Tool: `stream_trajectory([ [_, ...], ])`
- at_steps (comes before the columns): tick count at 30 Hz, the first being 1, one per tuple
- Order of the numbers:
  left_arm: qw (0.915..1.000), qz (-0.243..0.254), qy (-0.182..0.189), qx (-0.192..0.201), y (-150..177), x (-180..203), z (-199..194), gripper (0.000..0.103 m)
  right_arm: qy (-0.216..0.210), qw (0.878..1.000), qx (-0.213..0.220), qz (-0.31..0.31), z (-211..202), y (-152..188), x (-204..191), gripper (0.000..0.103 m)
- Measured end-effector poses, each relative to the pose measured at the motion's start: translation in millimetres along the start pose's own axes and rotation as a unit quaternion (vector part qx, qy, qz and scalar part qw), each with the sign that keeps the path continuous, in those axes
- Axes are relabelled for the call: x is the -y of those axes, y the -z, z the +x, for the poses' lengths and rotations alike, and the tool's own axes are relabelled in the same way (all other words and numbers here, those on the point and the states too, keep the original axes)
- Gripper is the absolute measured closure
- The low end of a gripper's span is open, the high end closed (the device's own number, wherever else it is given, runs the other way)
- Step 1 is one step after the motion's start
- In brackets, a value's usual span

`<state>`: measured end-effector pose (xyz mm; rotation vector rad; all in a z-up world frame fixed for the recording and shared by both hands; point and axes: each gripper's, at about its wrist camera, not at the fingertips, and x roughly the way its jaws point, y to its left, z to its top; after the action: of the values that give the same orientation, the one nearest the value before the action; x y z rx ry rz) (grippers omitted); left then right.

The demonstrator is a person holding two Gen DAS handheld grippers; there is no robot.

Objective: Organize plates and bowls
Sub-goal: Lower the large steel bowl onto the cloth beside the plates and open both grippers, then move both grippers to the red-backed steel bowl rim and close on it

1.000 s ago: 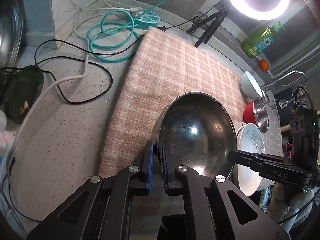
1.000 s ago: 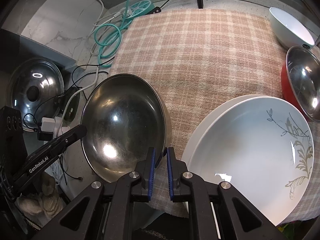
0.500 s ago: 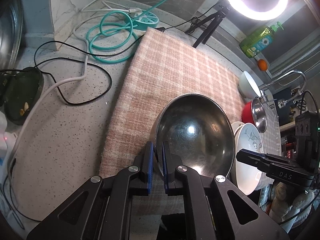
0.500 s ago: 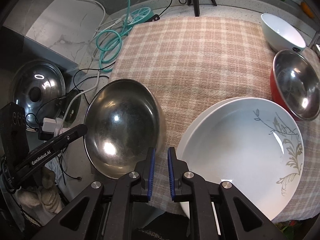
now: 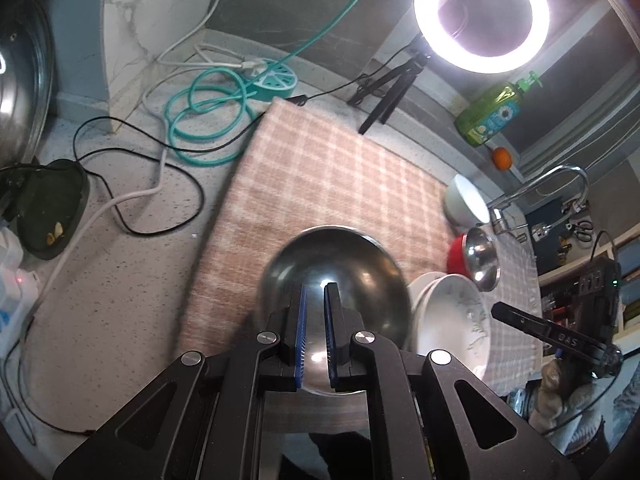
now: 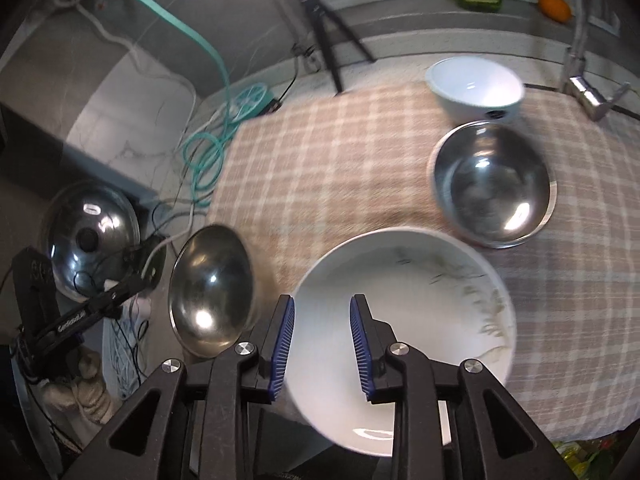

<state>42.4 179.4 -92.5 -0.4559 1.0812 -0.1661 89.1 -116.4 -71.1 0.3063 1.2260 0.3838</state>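
Left tongs (image 5: 314, 334) were clamped on the steel bowl's (image 5: 352, 276) rim, lifting it at lower centre. Right tongs (image 6: 322, 344) had just been opening, empty, over the white plates (image 6: 404, 304). Next, probably nest the bowl into the red-sided steel bowl (image 6: 494, 182).

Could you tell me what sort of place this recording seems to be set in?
Most likely a home kitchen counter beside a sink: a curved faucet rises at the far edge, a green dish soap bottle stands on the ledge, and bowls sit on a plaid cloth over speckled stone.
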Motion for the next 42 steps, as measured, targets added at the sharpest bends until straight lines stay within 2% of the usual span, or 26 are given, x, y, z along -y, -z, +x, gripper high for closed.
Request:
stream_trajectory([
  [6,0.9998,-0.017,0.012,0.001,7.5,43.6,18.9,0.096,0.022,0.998,0.052,0.01,-23.4,-18.6,61.6,0.069],
  [11,0.9993,-0.022,0.028,-0.009,15.4,92.8,47.4,0.096,0.003,0.998,0.057,0.021,-35.1,-33.1,110.7,0.067],
  [13,0.9989,-0.03,0.035,-0.01,17.3,109.5,57.9,0.096,0.004,0.998,0.054,0.01,-36.9,-39.7,125.0,0.062],
  [16,0.9988,-0.032,0.037,-0.007,18.2,135.7,73.8,0.096,0.014,0.999,0.045,-0.018,-38.2,-51.1,143.2,0.062],
  [23,0.9998,0.007,-0.015,-0.006,21.4,194.6,113.6,0.095,0.017,0.998,0.04,-0.044,-34.7,-69.2,171.9,0.062],
  [28,0.998,0.024,-0.058,-0.004,23.1,212.7,128.7,0.093,-0.006,0.998,0.028,-0.055,-25.1,-81.6,187.0,0.062],
  [33,0.9964,0.027,-0.081,-0.002,21.2,223.3,138.1,0.093,-0.028,0.998,0.019,-0.056,-16.0,-91.8,196.3,0.062],
  [36,0.9964,0.024,-0.081,-0.004,18.2,225.2,143.4,0.093,-0.036,0.998,0.015,-0.055,-10.2,-96.0,199.3,0.062],
  [42,0.998,-0.004,-0.06,-0.021,11.0,216.3,155.7,0.093,-0.048,0.997,0.007,-0.064,-1.5,-97.0,195.0,0.062],
])
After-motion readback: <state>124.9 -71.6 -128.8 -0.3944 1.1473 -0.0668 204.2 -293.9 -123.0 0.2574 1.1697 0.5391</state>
